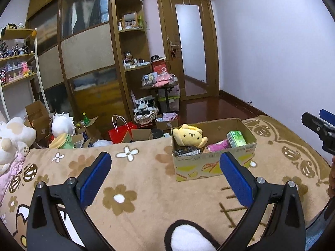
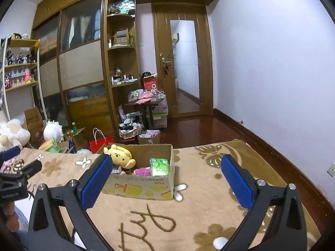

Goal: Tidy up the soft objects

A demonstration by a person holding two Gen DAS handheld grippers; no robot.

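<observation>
An open cardboard box (image 1: 215, 167) stands on a tan flowered blanket (image 1: 142, 179). In it are a yellow plush dog (image 1: 189, 137), a pink soft item (image 1: 218, 145) and a green tissue pack (image 1: 236, 139). My left gripper (image 1: 165, 167) is open and empty, held above the blanket just in front and left of the box. My right gripper (image 2: 167, 169) is open and empty, in front of the same box (image 2: 146, 185), where the plush dog (image 2: 121, 155), the pink item (image 2: 142, 171) and the green pack (image 2: 160, 166) show. The right gripper also shows in the left wrist view (image 1: 320, 129).
White plush toys (image 1: 12, 138) lie at the blanket's left end. Beyond the bed, the floor holds a red bag (image 1: 122, 132), cardboard boxes (image 1: 36, 115), a basket (image 1: 145, 116) and a small loaded table (image 1: 160, 83). A wardrobe and a door stand behind.
</observation>
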